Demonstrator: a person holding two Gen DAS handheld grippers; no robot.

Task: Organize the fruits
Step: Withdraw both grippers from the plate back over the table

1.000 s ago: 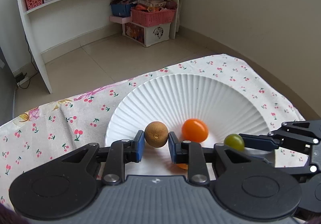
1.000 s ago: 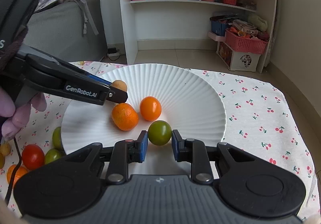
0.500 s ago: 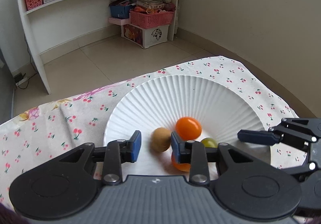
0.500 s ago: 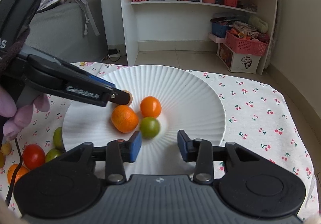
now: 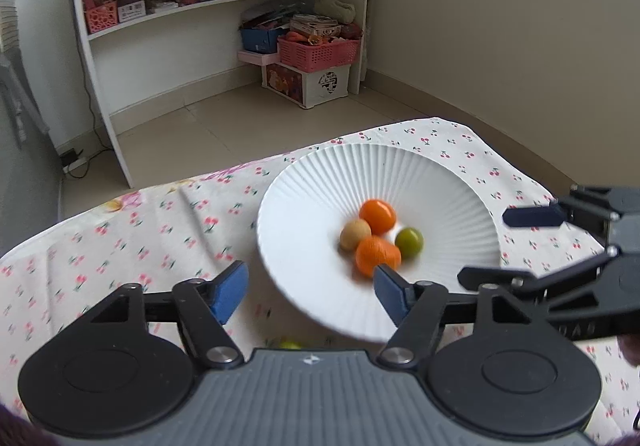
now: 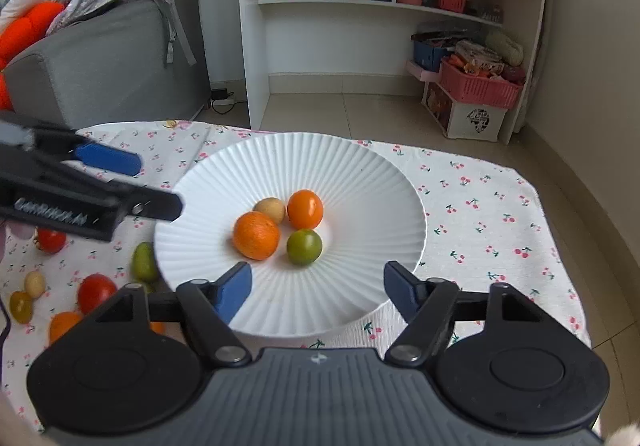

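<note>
With both claws, left and right, just spread and empty, we back clear of the 4 fruits on the plate, then take a worktop tomato.

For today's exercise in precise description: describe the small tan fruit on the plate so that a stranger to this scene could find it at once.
Find the round white ribbed plate on the cherry-print tablecloth; four fruits cluster at its middle. The small tan round fruit sits at the cluster's far left, between the rough orange mandarin and the smooth orange tomato. It is the smallest and the only pale, dull one; the green tomato lies nearest the camera.
</note>
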